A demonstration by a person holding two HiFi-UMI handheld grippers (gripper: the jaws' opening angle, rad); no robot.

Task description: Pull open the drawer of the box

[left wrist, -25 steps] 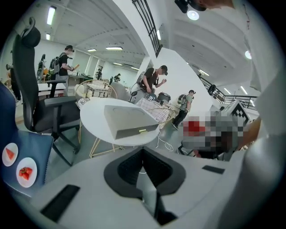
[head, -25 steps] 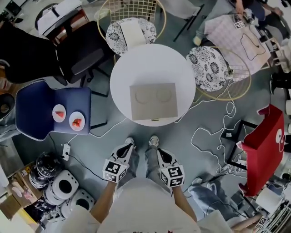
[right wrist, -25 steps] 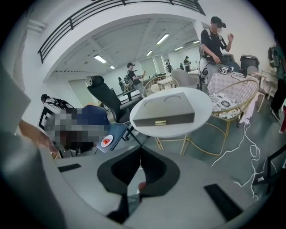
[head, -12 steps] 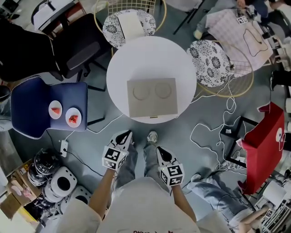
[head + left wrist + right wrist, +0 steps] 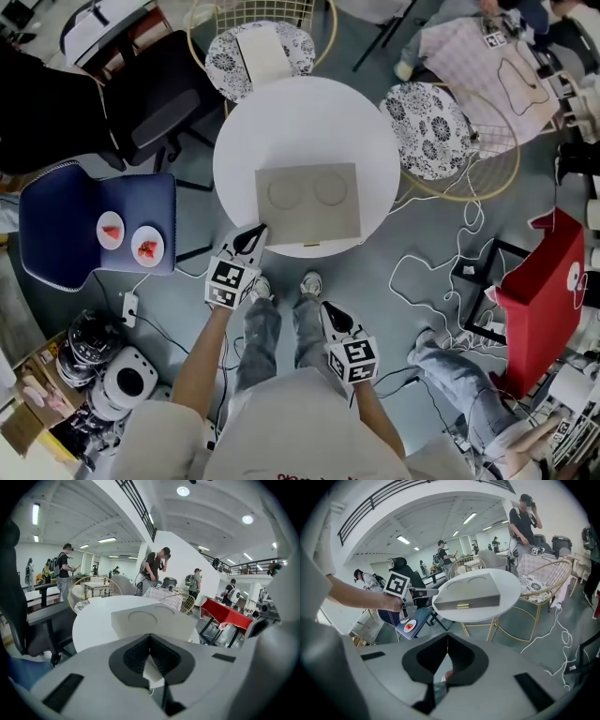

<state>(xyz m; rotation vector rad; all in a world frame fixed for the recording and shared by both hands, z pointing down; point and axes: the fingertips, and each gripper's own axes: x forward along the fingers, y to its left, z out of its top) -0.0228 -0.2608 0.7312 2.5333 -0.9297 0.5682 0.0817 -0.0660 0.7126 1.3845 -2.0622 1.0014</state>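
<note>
The left gripper is seen with its jaws brought together and nothing between them, its tips held just beside the near left corner of the box; whether that corner is actually touched cannot be told. The right gripper is likewise closed and empty, and is held low by the person's legs, well apart from the round white table. The box is found lying flat near the front edge of that table, with two shallow round recesses in its top. Its drawer front is turned towards the person, and a small brass handle is set at the middle of that face. In the right gripper view the drawer front appears flush with the body of the box, so the drawer is judged to be fully shut and the pull not yet begun. The step in hand is taken to be the approach, and nothing has been grasped. For the next move, one pair of jaws would have to be opened, lowered to the level of the handle and closed on it, since the handle is small and sits close above the table edge. The pull would then have to be made straight towards the person. Because the box is light-looking and the tabletop smooth, it would probably need to be braced by the other gripper, or the whole box might be dragged along instead.
</note>
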